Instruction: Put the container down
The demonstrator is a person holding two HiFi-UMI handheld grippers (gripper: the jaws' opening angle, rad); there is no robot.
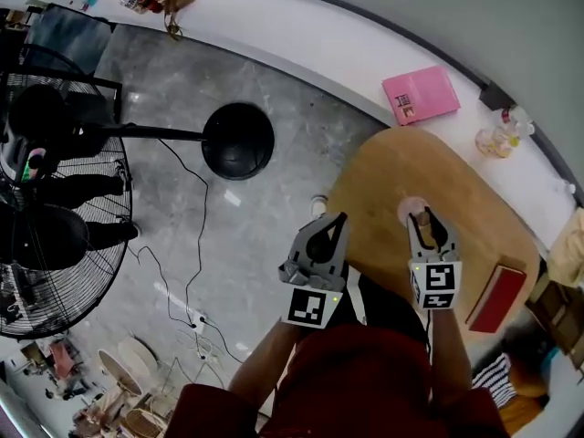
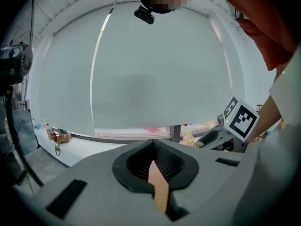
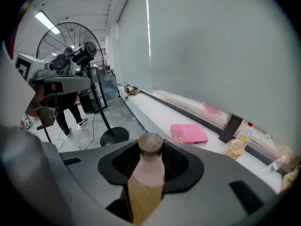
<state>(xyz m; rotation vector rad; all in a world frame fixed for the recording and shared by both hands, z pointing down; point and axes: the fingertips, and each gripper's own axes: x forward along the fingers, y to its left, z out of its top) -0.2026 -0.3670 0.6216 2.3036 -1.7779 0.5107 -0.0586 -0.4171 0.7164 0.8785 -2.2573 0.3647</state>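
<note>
The container is a pale pink bottle [image 1: 412,210] with a round brownish cap. My right gripper [image 1: 429,231] is shut on it and holds it upright above the round wooden table [image 1: 401,167]. In the right gripper view the bottle [image 3: 148,173] stands in the dark pocket between the jaws of the right gripper [image 3: 150,161], cap uppermost, with table wood showing below it. My left gripper [image 1: 330,235] hovers at the table's left edge, shut and holding nothing. In its own view the left gripper [image 2: 154,166] shows only a thin sliver of wood between the jaws.
A red book [image 1: 497,297] lies on the table's right side. On the white ledge behind are a pink book [image 1: 420,94] and a small bagged bottle [image 1: 497,140]. A standing fan [image 1: 55,199] with a black round base [image 1: 237,140] and floor cables are at the left.
</note>
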